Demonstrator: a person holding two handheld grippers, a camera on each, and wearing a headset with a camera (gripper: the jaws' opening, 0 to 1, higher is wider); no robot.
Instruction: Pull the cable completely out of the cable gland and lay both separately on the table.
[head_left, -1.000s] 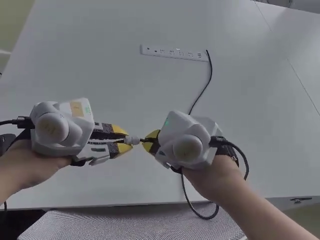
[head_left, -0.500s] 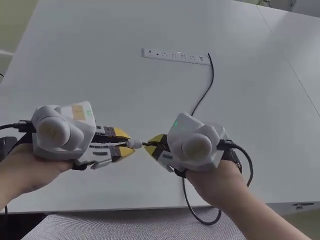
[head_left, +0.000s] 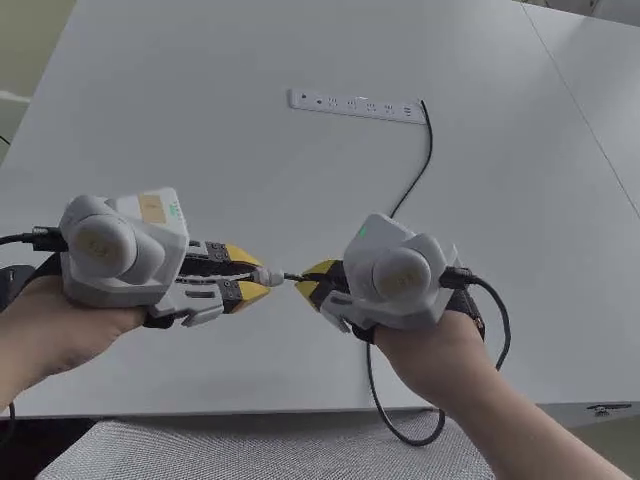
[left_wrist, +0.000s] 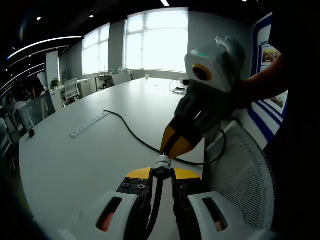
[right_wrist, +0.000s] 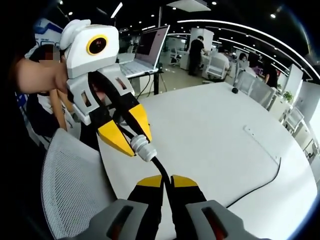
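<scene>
Both tools are up over the near edge of the white surface (head_left: 200, 130), nose to nose in the lower middle of the head view. The left hand-held gripper (head_left: 256, 282) comes in from the left of the frame with its yellow tips pressed together on the cable gland (head_left: 268, 277). That small white fitting pokes out just past the tips. In the left gripper view the black cable (left_wrist: 155, 205) runs back from the gland down the narrow slot between that gripper's own jaws.

Facing it from the right, the right hand-held gripper (head_left: 310, 284) is pinching the cable a short way in front of the gland. Its jaws are pressed together on the black line, and a short stretch of it shows between the two sets of tips. Gland and cable are joined, and both are held above the surface rather than lying on it.

The left hand (head_left: 50, 325) and right hand (head_left: 430, 350) cradle the white bodies. At the upper middle of the head view a white power strip (head_left: 352, 105) lies flat. Its black cord (head_left: 420, 170) trails down toward the right hand. A grey mesh chair back (head_left: 250, 450) sits along the bottom edge.
</scene>
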